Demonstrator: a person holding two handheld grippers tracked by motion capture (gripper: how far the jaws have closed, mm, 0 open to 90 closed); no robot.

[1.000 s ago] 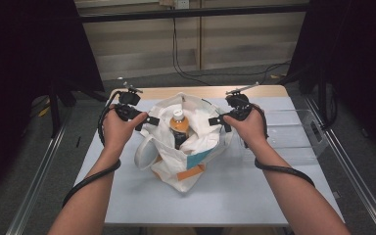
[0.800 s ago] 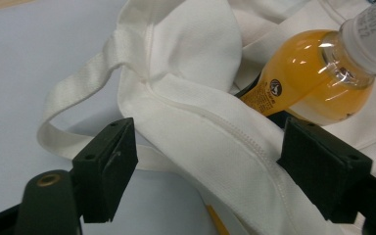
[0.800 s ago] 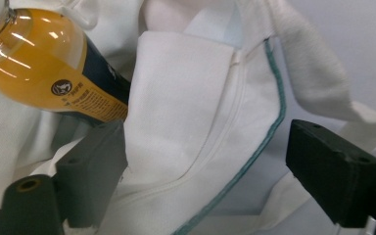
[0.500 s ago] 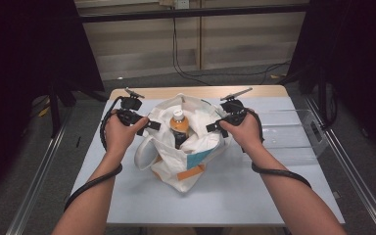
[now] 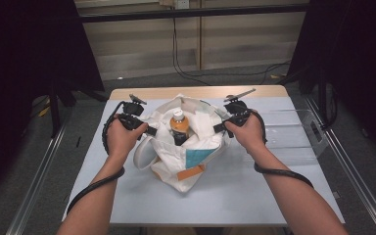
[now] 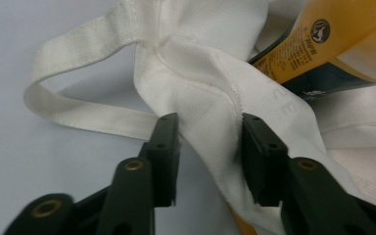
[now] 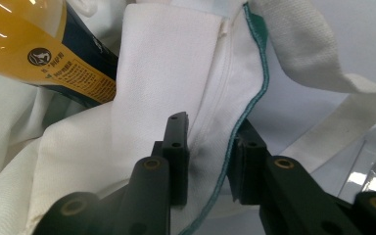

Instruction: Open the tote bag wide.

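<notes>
Both grippers have just been closing on the white tote bag (image 5: 183,156) mid-table: left gripper (image 6: 209,147) and right gripper (image 7: 209,152) each clamp its rim. Bottle (image 5: 178,128) stands inside. Next, likely an even lift.

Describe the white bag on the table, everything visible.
The white bag is a soft woven-cloth tote, slumped on the pale table, mouth up and open. A webbing handle loops out on the left; a teal-stitched edge runs along the right rim, and teal and orange patches mark the front. An orange-drink bottle stands inside. The left gripper and right gripper have just been closing, each with a fold of the bag's rim between its jaws.
</notes>
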